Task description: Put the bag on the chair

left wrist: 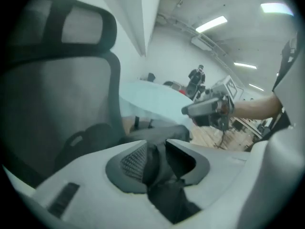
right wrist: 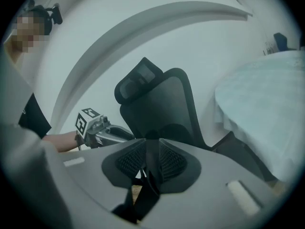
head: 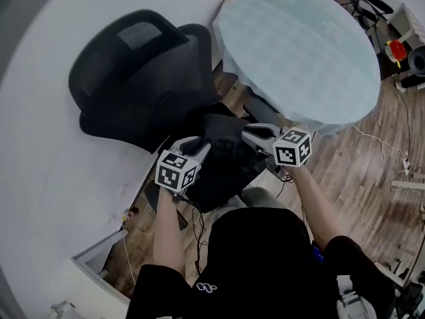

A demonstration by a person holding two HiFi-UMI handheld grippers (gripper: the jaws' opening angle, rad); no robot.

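Left tongs (left wrist: 155,162), right tongs (right wrist: 147,160) on half-hidden bag (head: 226,168)

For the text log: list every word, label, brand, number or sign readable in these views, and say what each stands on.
No readable text in any view.
Cubes on the left gripper and right gripper: square coded markers only, no letters or digits.
Black shirt: small white logo, a shape with no legible letters.
Bag, chair, tablecloth: no label visible.
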